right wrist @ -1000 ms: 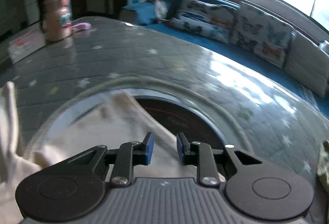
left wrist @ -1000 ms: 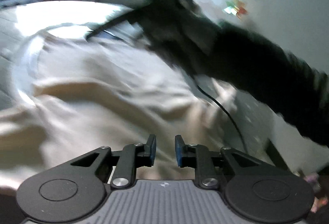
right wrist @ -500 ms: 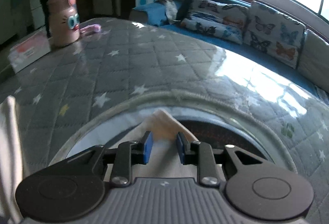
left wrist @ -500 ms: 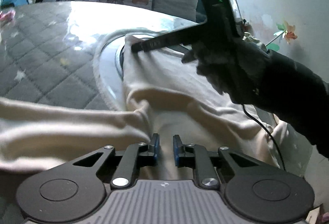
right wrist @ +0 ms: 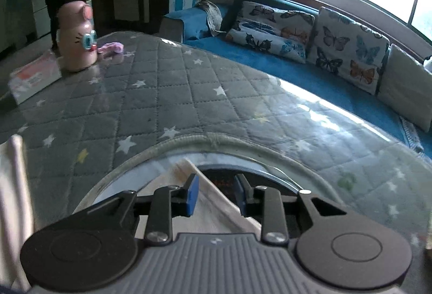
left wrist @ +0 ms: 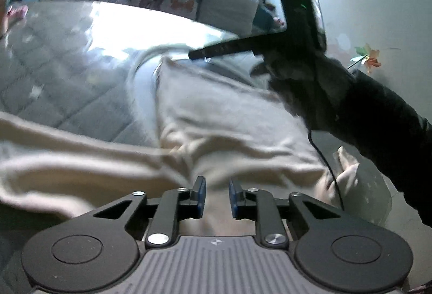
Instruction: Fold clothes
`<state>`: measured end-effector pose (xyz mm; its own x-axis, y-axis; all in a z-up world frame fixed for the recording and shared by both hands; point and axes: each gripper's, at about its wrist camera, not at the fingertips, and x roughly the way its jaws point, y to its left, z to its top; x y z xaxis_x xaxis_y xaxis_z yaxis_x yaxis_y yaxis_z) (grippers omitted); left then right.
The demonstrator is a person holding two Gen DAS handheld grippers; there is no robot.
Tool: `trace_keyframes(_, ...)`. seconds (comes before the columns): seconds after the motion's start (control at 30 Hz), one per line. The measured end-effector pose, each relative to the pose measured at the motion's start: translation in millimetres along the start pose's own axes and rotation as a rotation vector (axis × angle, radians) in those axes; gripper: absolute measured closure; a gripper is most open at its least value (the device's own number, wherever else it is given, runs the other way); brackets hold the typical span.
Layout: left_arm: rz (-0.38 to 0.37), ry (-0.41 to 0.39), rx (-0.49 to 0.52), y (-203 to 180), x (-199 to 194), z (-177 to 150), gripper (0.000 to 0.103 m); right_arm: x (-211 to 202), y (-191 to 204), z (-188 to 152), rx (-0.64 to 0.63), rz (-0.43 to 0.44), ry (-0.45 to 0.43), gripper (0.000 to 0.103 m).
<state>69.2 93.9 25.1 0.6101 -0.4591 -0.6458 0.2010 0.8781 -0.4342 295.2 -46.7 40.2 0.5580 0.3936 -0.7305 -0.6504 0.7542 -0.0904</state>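
Covering most of the table point(right wrist: 167, 94), a grey quilted cloth point(right wrist: 189, 104) stitched in squares and dotted with pale stars runs under a glossy clear sheet that throws back window glare. Near its front a round opening, rimmed by a corded hem, exposes glass and a dark reddish disc point(right wrist: 224, 180). Behind, a blue sofa point(right wrist: 310, 77) carries butterfly-print cushions point(right wrist: 348, 50). The garment point(left wrist: 216, 126), cream and soft-looking, lies rumpled across the table's near side in the left wrist view, one sleeve point(left wrist: 81, 159) trailing left and out of frame; motion blur smears its folds. A dark-sleeved arm point(left wrist: 383, 115) reaches in from the right, its hand point(left wrist: 294, 77) gripping the right gripper point(right wrist: 216, 194), seen there only in black silhouette. From that tool's own camera its blue-padded fingers stand spread, a pointed corner of the garment lying between them without being pinched. The left gripper point(left wrist: 217, 196) hovers at the garment's near edge, its fingers parted with cloth showing in the gap; whether they touch it cannot be told. A thin black cable point(left wrist: 324, 159) hangs across the fabric. On the table's far corner stand a pink, cat-faced bottle point(right wrist: 77, 37), a flat white box point(right wrist: 35, 77) and a small pink cloth point(right wrist: 112, 47). A paper flower point(left wrist: 365, 57) marks the wall.
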Motion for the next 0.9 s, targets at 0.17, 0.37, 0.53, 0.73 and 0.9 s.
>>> trace_keyframes(0.17,0.044,0.013,0.041,-3.6,20.3,6.1,0.076,-48.5,-0.3,-26.8,-0.053,-0.004,0.018,0.064)
trace_keyframes(0.37,0.055,0.032,0.070,-6.1,22.0,-5.6,0.075,-97.9,10.5,-87.9,-0.078,0.004,0.076,0.064)
trace_keyframes(0.53,-0.006,0.036,0.148,-35.1,6.5,-17.8,0.071,-138.4,25.6,-140.0,-0.032,0.028,0.077,0.064)
trace_keyframes(0.73,-0.057,0.071,0.279,-65.5,-8.4,-41.3,0.057,-189.7,62.4,-172.3,-0.030,0.192,0.024,0.061)
trace_keyframes(0.9,-0.045,0.109,0.365,-79.4,-13.7,-60.7,0.049,-189.1,89.2,-182.6,-0.071,0.245,0.040,0.058)
